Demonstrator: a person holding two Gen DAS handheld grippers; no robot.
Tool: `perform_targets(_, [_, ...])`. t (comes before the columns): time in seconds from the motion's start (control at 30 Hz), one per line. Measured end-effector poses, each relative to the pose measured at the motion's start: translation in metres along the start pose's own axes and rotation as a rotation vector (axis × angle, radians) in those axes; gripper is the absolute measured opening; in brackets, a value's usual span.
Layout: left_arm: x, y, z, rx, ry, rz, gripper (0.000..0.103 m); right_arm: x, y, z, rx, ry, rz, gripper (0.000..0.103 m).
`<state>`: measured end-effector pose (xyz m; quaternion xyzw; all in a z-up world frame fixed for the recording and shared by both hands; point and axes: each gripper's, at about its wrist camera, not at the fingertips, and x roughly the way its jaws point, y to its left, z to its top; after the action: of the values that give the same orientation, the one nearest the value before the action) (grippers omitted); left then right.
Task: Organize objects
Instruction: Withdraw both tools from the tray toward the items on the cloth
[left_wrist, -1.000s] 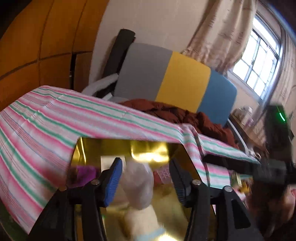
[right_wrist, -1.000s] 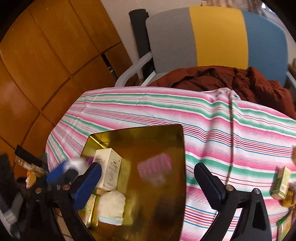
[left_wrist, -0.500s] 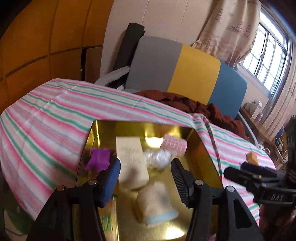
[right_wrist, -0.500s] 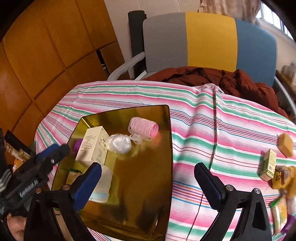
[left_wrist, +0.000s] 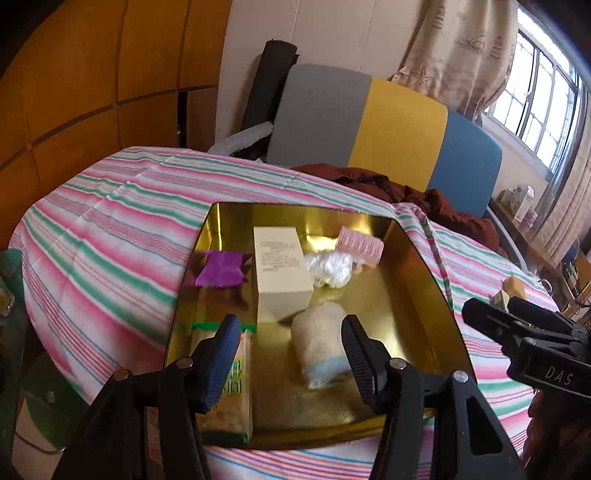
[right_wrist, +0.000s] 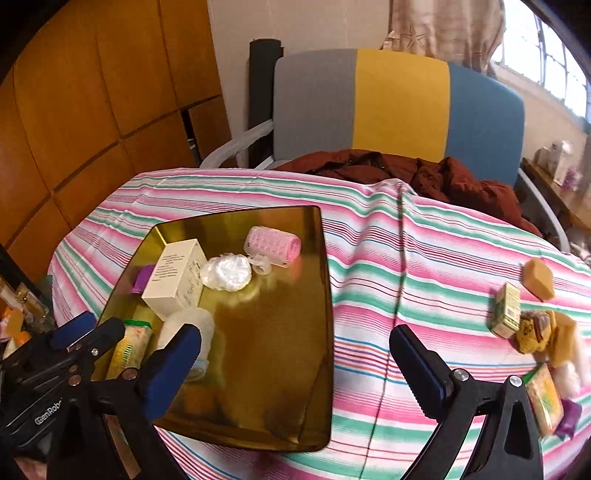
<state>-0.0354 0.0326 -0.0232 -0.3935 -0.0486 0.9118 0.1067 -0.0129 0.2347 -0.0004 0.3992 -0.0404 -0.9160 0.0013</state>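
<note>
Empty left tongs (left_wrist: 290, 349), spread wide, hover above gold tray (left_wrist: 406, 295) holding towel (left_wrist: 319, 341).

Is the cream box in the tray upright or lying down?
Lying down: the cream box rests on its long side on the gold tray.

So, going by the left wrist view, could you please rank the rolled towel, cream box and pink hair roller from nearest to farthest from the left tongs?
1. Rolled towel: between the open left tongs, at the tray's near end.
2. Cream box: mid-tray, just behind the towel.
3. Pink hair roller: far right of the tray.
</note>
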Motion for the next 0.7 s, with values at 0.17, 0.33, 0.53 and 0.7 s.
perform_targets(0.17, [-0.002, -0.004, -0.009, 0.013, 0.014, 0.004, 0.058, -0.005, -0.005, -0.010, 0.013, -0.007, -0.029, 0.103])
perform_targets(0.33, [-0.005, -0.008, -0.015, 0.025, 0.020, -0.004, 0.058, -0.014, -0.001, -0.018, -0.017, -0.033, -0.061, 0.103])
perform_targets(0.53, [-0.005, -0.010, -0.019, 0.029, 0.032, -0.004, 0.058, -0.019, 0.004, -0.024, -0.061, -0.044, -0.082, 0.103])
perform_targets(0.7, [-0.007, -0.011, -0.020, 0.033, 0.027, -0.017, 0.058, -0.020, 0.003, -0.026, -0.064, -0.047, -0.100, 0.103])
